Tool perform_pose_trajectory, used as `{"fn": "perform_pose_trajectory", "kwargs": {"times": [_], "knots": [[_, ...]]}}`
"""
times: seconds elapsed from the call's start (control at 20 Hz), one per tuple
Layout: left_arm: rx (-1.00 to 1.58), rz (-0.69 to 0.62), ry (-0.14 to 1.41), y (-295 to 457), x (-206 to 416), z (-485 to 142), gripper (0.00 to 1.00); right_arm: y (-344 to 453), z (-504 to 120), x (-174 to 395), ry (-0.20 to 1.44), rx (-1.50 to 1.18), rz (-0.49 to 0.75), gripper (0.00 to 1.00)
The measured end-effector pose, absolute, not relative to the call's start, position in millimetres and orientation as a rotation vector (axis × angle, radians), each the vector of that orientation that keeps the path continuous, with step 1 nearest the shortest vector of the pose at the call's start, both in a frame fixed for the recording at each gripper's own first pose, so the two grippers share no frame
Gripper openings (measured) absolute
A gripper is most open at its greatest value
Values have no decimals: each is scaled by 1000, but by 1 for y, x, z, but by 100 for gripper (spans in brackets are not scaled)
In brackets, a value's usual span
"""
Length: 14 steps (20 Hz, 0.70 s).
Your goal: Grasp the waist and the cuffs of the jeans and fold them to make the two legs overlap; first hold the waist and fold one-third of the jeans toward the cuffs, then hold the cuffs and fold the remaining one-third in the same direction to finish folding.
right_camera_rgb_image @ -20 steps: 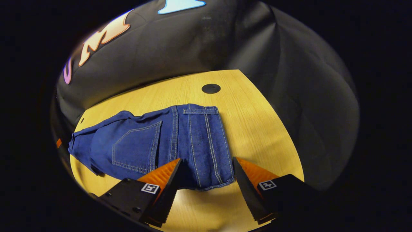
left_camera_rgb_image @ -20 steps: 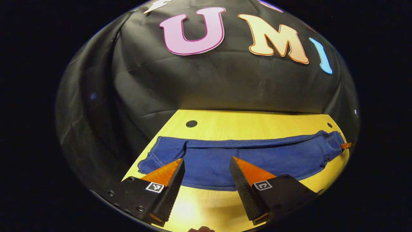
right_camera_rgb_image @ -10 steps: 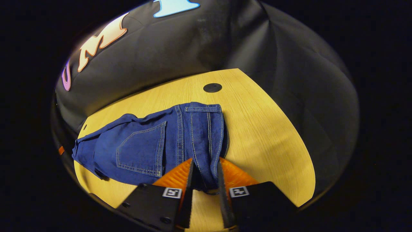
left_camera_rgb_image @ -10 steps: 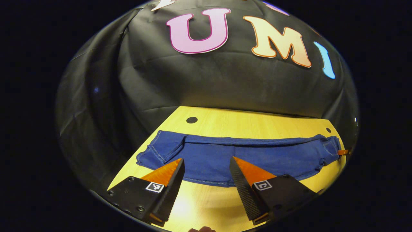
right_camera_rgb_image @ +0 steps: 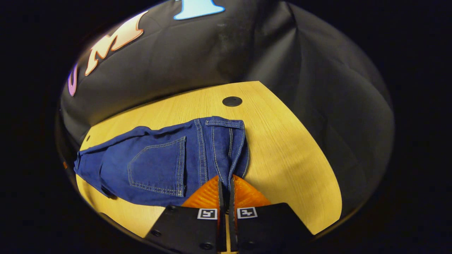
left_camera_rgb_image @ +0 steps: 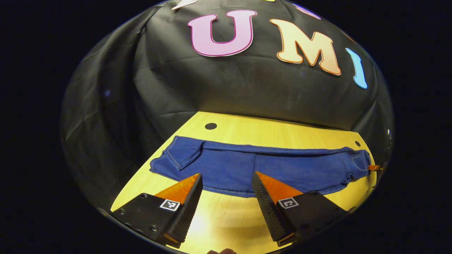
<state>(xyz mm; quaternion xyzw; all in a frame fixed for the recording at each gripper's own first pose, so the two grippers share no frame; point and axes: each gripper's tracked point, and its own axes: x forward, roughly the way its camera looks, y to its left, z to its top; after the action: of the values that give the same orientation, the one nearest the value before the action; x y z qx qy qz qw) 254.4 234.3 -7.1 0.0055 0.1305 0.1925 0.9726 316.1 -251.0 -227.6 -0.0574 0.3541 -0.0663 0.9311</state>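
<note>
A: The jeans (right_camera_rgb_image: 159, 162)?
B: Deep blue denim with pale tan stitching.
A: And the table (right_camera_rgb_image: 282, 148)?
B: Yellow wood grain, with a black round cap (right_camera_rgb_image: 232, 101).
A: The right gripper (right_camera_rgb_image: 225, 187)?
B: Orange fingers, black body, black-and-white square markers

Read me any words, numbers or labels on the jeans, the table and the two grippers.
On the jeans: no readable text, stitching only.
On the table: none.
On the left gripper: square black-and-white code markers on both fingers, patterns rather than words.
On the right gripper, shut on the jeans' waist: the same kind of markers, no words.
</note>
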Motion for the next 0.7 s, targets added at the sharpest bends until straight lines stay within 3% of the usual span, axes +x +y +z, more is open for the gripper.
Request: {"fn": "perform_pose_trajectory", "kwargs": {"times": [0.15,0.35,0.7], "knots": [[21,372,256,236,255,-9,85,-246,-214,315,703,-176,-168,2],[38,325,252,235,255,-12,85,-221,-168,315,605,-68,-185,3],[0,235,218,247,258,-4,85,-115,-92,322,424,162,-13,2]]}}
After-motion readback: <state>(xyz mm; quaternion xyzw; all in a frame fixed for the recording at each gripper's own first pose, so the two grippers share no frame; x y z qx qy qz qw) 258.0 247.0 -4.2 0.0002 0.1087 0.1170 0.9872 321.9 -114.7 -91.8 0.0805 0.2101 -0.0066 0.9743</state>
